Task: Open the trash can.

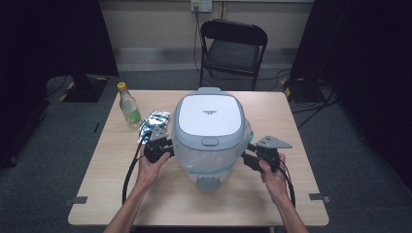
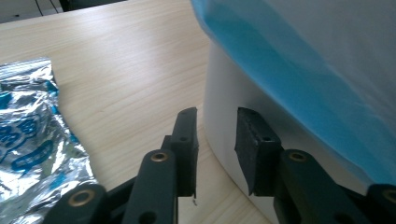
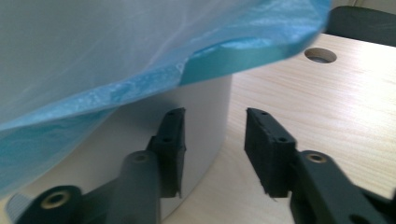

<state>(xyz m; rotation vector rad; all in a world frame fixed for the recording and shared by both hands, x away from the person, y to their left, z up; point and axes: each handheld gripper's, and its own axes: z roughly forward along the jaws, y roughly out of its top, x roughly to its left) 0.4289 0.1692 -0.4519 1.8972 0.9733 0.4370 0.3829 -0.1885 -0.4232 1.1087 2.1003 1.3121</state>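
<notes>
Dark-walled room, pale wood table (image 1: 272, 194); left tool (image 2: 215, 140) and right tool (image 3: 212, 144) gape beside the bin (image 1: 209, 121).

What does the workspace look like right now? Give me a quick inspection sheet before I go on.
Surface: light wooden table, with a round hole near the bin.
Job's things: white pedal bin, lid shut, blue-edged liner bag hanging over its rim.
Clutter: capped clear bottle and silver foil packet to the bin's left.
Grippers: left gripper open at the bin's left side; right gripper open at its right side; neither holds anything.
Cables: black cables trail from both grippers; more on the floor at the back right.
Surroundings: black folding chair behind the table, wall socket, dark curtains.
</notes>
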